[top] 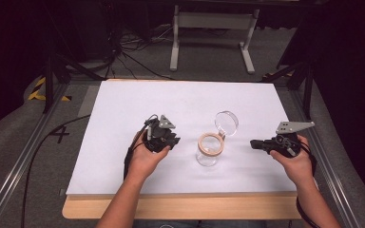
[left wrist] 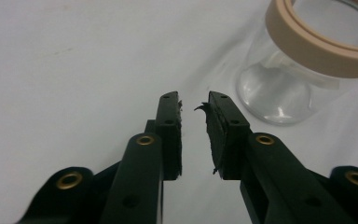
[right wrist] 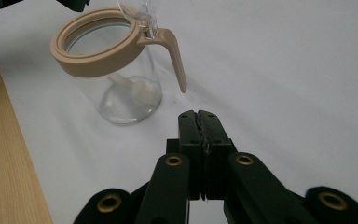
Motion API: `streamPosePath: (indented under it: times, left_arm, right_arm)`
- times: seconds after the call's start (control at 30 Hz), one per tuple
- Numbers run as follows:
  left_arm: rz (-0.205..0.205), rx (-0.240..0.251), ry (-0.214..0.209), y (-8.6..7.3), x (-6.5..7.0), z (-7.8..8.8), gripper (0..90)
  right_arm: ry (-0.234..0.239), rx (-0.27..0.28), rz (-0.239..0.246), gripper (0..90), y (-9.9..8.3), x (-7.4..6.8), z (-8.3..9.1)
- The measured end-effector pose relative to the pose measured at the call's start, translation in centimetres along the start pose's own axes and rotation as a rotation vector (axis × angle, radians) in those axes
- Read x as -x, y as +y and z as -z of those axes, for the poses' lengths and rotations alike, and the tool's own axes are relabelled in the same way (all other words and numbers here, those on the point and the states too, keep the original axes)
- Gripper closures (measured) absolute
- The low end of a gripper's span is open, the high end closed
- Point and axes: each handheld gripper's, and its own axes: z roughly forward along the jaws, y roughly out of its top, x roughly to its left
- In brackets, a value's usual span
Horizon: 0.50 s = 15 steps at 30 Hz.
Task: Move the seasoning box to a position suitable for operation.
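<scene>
Glass jar (top: 209, 151) stands upright mid-worktop, toward the near edge, tan collar on top, clear lid (top: 226, 122) flipped open behind. Left gripper (top: 171, 141) just beside it, jaws parted on nothing; jar lies ahead-right of its fingertips. Right gripper (top: 254, 143) clenched empty, farther off, apparently facing the collar's handle (right wrist: 175, 53).

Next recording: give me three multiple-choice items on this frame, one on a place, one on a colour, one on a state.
1. Where does the glass jar stand?
A. between the two grippers
B. at the table's far left corner
C. on the floor

2. What colour is the jar's rim?
A. blue
B. beige
C. black

3. How is the jar's lid?
A. shut flat on the rim
B. swung open
C. lying apart on the table

Key: A, the high view shows the jar between the left gripper and the right gripper; B, the rim is beige; B, the clear lid stands up behind the opening.
</scene>
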Motion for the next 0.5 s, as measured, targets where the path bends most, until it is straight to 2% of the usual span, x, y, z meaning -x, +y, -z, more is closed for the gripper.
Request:
streamPosePath:
  times: [0.07,0.17,0.3,0.37,0.5]
  left_arm:
    - [0.008,0.009,-0.048,0.2,0.1,-0.5,79.7]
    - [-0.002,0.020,-0.045,0.1,0.3,-1.2,79.7]
    - [0.021,0.044,-0.084,0.0,0.4,-1.9,80.7]
    - [0.022,0.044,-0.078,0.1,0.7,-2.5,82.2]
    - [0.031,0.034,-0.109,0.1,0.9,-3.8,83.5]
  right_arm:
    - [-0.005,0.004,-0.007,89.1,-0.2,-0.1,0.4]
    - [-0.011,0.006,-0.006,89.1,-0.5,-0.3,0.8]
    - [-0.012,0.006,-0.008,89.1,-0.8,-0.5,1.0]
    - [-0.016,0.001,-0.004,89.1,-0.9,-0.7,1.0]
    - [-0.018,-0.007,-0.005,89.0,-1.2,-0.9,1.2]
